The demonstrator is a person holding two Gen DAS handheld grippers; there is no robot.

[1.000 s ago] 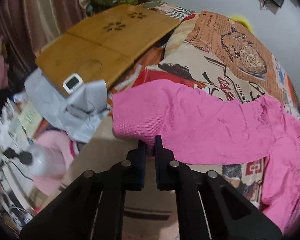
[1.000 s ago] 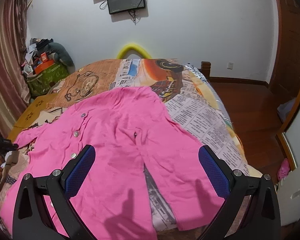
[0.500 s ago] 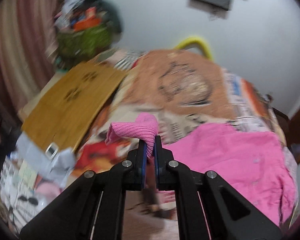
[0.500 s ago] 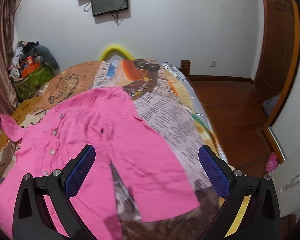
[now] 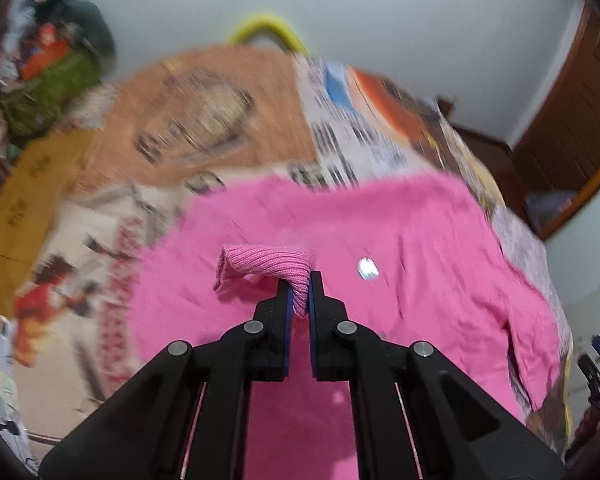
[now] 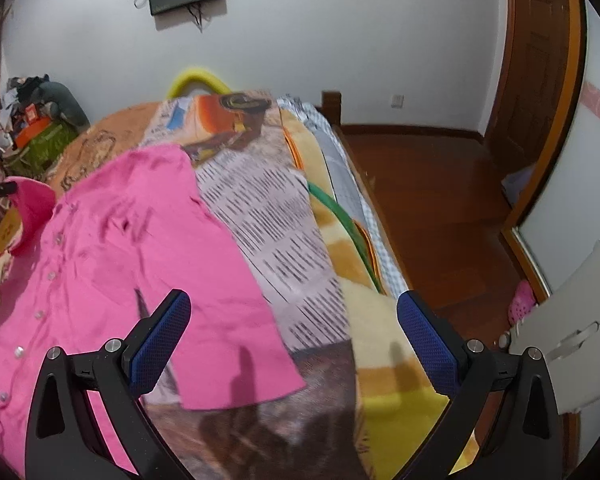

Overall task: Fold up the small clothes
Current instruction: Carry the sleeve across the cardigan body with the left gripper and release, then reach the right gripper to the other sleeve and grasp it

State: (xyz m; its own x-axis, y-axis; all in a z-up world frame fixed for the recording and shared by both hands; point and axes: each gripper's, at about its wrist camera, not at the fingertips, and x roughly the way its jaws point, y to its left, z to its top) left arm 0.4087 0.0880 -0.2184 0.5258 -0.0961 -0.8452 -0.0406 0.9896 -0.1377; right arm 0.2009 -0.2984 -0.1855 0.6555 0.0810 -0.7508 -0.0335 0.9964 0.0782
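A pink buttoned cardigan (image 6: 112, 248) lies spread flat on the patterned bedspread (image 6: 268, 216). My left gripper (image 5: 299, 294) is shut on the ribbed cuff of its sleeve (image 5: 266, 266), held lifted above the cardigan's body (image 5: 400, 248). In the right wrist view that raised sleeve (image 6: 30, 204) shows at the far left edge. My right gripper (image 6: 294, 320) hangs wide open above the cardigan's other sleeve (image 6: 236, 360) near the bed's front edge, with nothing between its fingers.
A wooden lap tray (image 5: 24, 200) lies at the bed's left side. Cluttered bags (image 6: 40, 128) stand in the far left corner. A yellow curved thing (image 6: 198, 80) sits behind the bed. The bed's right edge drops to wooden floor (image 6: 432, 200), with a white door (image 6: 580, 312) at right.
My left gripper has carried the cuff up and rightward, from beside the wooden tray to above the cardigan's body. The right gripper drifted right toward the other sleeve, still open.
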